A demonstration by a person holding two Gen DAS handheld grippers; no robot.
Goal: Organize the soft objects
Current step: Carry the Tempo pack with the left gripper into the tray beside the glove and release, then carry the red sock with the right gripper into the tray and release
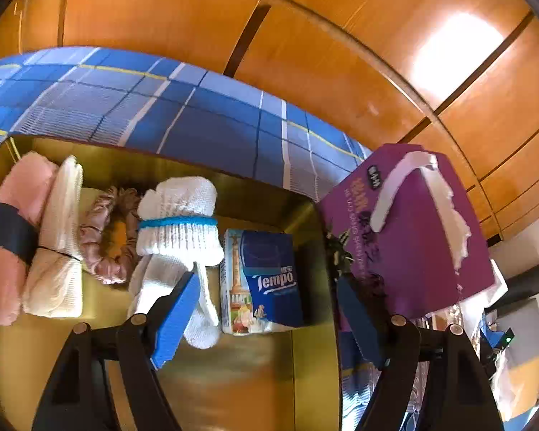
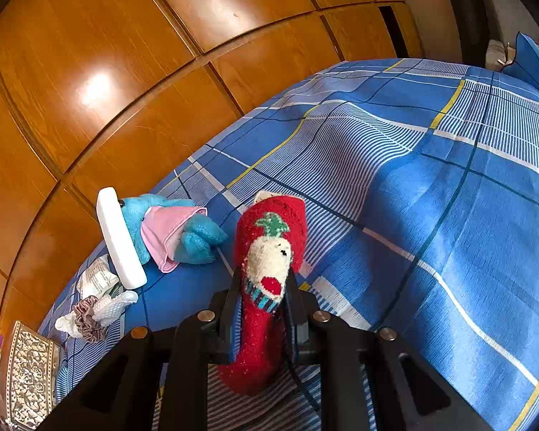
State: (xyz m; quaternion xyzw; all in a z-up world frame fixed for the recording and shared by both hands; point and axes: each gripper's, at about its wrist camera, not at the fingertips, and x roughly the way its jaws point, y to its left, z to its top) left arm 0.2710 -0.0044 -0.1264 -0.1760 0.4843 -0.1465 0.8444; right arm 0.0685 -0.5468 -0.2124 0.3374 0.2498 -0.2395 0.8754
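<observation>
My left gripper (image 1: 266, 309) is open and empty above a gold tray (image 1: 233, 377). In the tray lie a pink rolled towel (image 1: 7, 237), a cream knit roll (image 1: 59, 244), a mauve scrunchie (image 1: 107, 233), a white sock bundle with a blue band (image 1: 179, 237) and a Tempo tissue pack (image 1: 262, 280). A purple tissue box (image 1: 409, 233) stands just right of the tray. My right gripper (image 2: 264, 287) is shut on a red fuzzy sock (image 2: 269, 251) above the blue plaid bed (image 2: 431, 179).
In the right wrist view a blue plush toy in a pink dress (image 2: 172, 233) lies on the bed beside a white flat object (image 2: 120, 240). A scrunchie with white socks (image 2: 93, 312) and an ornate box (image 2: 25, 373) lie at the left. Wooden wardrobe doors (image 2: 125, 72) rise behind.
</observation>
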